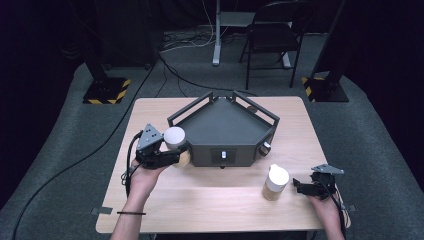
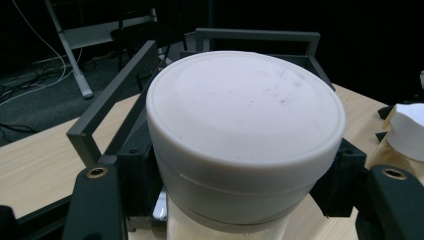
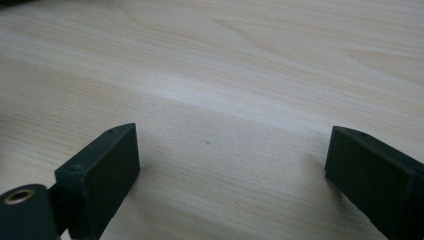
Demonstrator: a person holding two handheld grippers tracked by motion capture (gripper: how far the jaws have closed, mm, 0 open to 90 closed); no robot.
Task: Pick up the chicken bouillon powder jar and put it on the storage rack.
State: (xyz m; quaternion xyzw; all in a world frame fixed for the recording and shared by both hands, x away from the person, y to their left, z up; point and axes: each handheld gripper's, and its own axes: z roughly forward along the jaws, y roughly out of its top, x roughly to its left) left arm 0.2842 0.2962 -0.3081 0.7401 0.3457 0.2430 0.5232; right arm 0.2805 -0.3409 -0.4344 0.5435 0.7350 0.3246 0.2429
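A jar with a white lid and a tan body is held just left of the dark grey angular tray. My left gripper is shut on it below the lid. In the left gripper view the jar's lid sits large between the jaws, with the tray's frame behind it. A second white-lidded jar stands upright on the table at the front right, also visible as the second jar. My right gripper is open just right of it, apart from it. The right gripper has only bare wood between its fingers.
The wooden table has free surface in front of the tray. The tray has raised rails and a small knob on its right face. A folding chair and stand bases sit on the floor beyond the table.
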